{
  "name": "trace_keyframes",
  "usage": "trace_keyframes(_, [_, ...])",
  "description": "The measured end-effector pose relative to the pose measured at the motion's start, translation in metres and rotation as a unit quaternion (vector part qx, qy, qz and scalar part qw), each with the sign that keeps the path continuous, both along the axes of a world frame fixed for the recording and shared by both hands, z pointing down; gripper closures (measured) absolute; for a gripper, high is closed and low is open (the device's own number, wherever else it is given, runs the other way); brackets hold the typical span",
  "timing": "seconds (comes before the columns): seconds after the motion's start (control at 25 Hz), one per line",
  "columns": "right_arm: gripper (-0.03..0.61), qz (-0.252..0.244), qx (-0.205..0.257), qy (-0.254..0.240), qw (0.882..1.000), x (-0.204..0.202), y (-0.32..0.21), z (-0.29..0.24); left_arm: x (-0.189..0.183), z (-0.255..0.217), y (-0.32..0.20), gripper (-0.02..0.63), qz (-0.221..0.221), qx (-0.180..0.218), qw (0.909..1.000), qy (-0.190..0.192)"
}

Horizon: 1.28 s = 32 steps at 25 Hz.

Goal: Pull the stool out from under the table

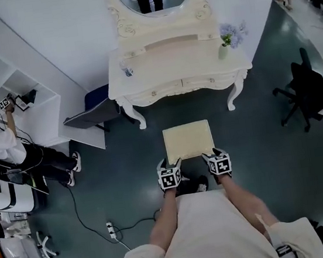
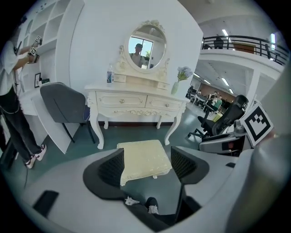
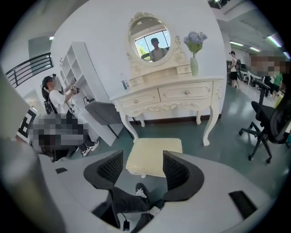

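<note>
Left gripper (image 1: 171, 168) and right gripper (image 1: 214, 158) both stand wide open and empty, one at each near corner of the stool (image 1: 188, 141). The stool sits straight ahead, clear of the table (image 1: 159, 67), equally near both. Contact is unclear.

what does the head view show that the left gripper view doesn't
Only the head view shows the white power strip with its black cable on the floor. Only the left gripper view shows the black balcony railing high up, and the left gripper from behind with its jaws apart. Both show the cream square cushioned stool standing clear of the white carved dressing table.
</note>
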State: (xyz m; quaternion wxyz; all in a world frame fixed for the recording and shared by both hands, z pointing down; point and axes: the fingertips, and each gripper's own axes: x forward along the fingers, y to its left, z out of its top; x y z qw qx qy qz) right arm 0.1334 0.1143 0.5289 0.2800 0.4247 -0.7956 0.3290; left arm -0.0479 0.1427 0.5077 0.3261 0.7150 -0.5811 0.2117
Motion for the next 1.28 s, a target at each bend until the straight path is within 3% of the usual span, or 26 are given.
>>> trace_keyframes(0.16, [0.282, -0.024, 0.029, -0.011, 0.999, 0.008, 0.005, -0.008, 0.009, -0.003, -0.008, 0.279, 0.012, 0.023, 0.9997, 0.001])
trace_keyframes(0.36, [0.282, -0.033, 0.045, -0.032, 0.998, 0.014, -0.004, -0.019, -0.006, -0.019, -0.010, 0.281, -0.008, 0.053, 0.9985, 0.005])
trace_keyframes(0.84, [0.282, -0.028, 0.061, -0.052, 0.996, 0.004, -0.009, -0.032, -0.005, -0.026, -0.005, 0.293, 0.009, 0.062, 0.9980, -0.005])
trace_keyframes(1.28, [0.292, -0.041, 0.067, -0.055, 0.995, 0.001, -0.005, -0.034, 0.004, -0.032, -0.003, 0.402, 0.020, 0.079, 0.9967, -0.003])
